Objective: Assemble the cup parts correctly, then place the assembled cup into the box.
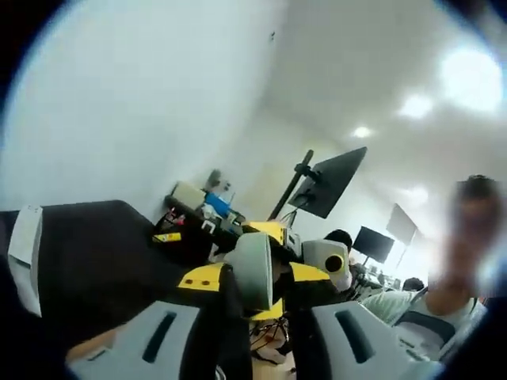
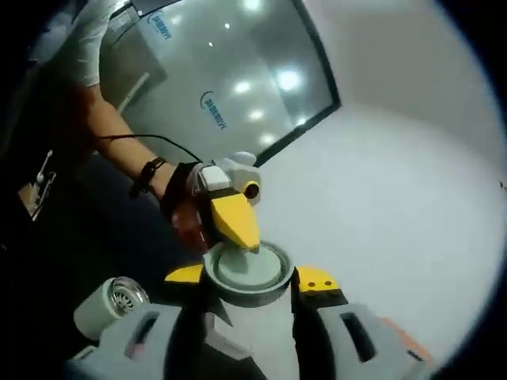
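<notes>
Left gripper [image 1: 255, 317] fingers pinch the lid [image 1: 253, 269], right gripper [image 2: 252, 317] fingers clamp the cup [image 2: 247, 273] — tilted meeting could cross-seat the lid — or slip it.

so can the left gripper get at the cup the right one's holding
Likely yes: the left gripper sits right at the rim of the cup, held in the right gripper, with nothing between them.
</notes>
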{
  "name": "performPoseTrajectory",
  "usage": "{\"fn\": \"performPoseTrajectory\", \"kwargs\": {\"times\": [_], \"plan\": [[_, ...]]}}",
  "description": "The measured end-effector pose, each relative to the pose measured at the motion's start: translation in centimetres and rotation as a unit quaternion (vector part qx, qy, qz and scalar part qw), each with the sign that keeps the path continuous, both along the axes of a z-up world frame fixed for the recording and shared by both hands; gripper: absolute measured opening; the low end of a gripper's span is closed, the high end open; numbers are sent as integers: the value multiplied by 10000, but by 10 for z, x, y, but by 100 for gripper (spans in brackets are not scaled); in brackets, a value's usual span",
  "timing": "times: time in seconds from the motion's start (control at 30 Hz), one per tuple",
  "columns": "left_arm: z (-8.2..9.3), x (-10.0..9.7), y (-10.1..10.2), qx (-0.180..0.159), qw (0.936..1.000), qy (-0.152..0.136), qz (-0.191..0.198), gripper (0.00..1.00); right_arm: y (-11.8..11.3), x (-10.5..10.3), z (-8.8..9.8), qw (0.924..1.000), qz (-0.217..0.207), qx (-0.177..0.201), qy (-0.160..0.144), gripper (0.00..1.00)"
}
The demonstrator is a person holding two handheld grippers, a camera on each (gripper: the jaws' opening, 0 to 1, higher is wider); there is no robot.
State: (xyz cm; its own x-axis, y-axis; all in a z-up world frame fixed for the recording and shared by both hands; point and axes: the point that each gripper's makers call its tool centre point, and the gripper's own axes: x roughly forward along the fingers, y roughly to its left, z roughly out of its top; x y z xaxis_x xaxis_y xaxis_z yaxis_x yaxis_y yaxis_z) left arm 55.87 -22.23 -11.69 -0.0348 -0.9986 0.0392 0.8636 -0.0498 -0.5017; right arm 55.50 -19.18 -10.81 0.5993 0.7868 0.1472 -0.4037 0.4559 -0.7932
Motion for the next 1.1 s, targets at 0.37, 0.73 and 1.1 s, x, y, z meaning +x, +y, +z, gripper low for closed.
{"fn": "performPoseTrajectory", "kwargs": {"times": [0.37, 0.73, 1.1], "plan": [[1, -2, 2, 49, 9998, -201, 14, 15, 2, -3, 2, 9999, 35, -34, -104, 38], [-1, 14, 2, 115, 9988, -230, 406, 11, -10, 3, 3, 9966, 387, 514, 519, 44], [27, 28, 20, 338, 9498, -2803, 1345, 12, -50, 8, 7, 8616, 1769, 2319, 4153, 53]]}}
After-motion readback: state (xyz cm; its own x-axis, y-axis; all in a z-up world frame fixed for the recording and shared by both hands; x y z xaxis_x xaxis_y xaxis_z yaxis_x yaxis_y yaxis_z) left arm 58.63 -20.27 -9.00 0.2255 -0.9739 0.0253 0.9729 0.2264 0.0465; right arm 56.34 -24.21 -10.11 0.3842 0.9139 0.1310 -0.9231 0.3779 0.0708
